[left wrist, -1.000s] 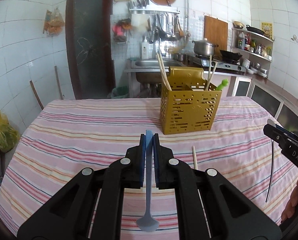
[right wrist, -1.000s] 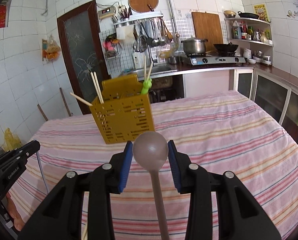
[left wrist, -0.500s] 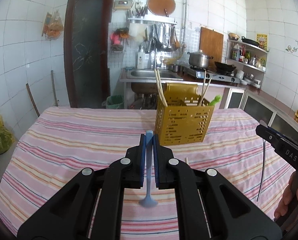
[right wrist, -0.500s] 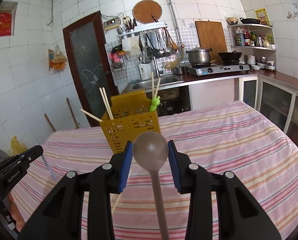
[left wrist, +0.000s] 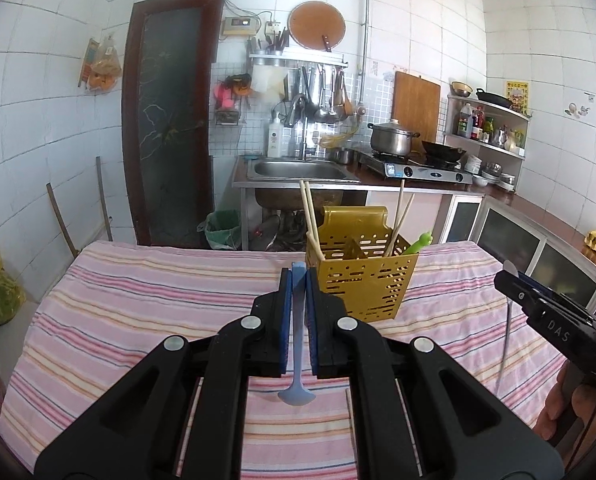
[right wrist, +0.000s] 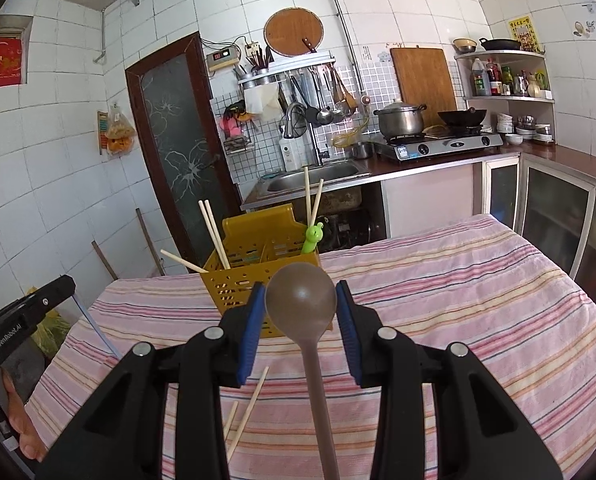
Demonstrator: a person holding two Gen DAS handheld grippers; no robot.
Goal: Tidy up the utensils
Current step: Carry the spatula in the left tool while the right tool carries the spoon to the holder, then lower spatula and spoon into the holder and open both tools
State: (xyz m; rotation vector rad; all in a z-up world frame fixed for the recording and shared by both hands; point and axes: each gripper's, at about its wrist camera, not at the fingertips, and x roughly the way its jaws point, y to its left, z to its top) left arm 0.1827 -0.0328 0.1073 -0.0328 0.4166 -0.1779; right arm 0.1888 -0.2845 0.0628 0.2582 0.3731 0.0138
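left gripper [left wrist: 298, 280]: black plastic, two broad angular arms with triangular cut-outs, tapering forward to the fingers
left gripper fingers [left wrist: 284, 312]: black, lined inside with blue ribbed pads
left gripper screws: four round silver pivot heads, two on each arm
left gripper marking: white "GenRobot.AI" lettering along its side, read in the right wrist view
right gripper [right wrist: 300, 300]: same black build, same triangular cut-outs, four silver pivot heads
right gripper fingers [right wrist: 253, 328]: black with blue ribbed pads on the inner faces
right gripper marking: white letters "DAS" on its side, read in the left wrist view
person: only bare fingertips show at the frame edges; no sleeve visible
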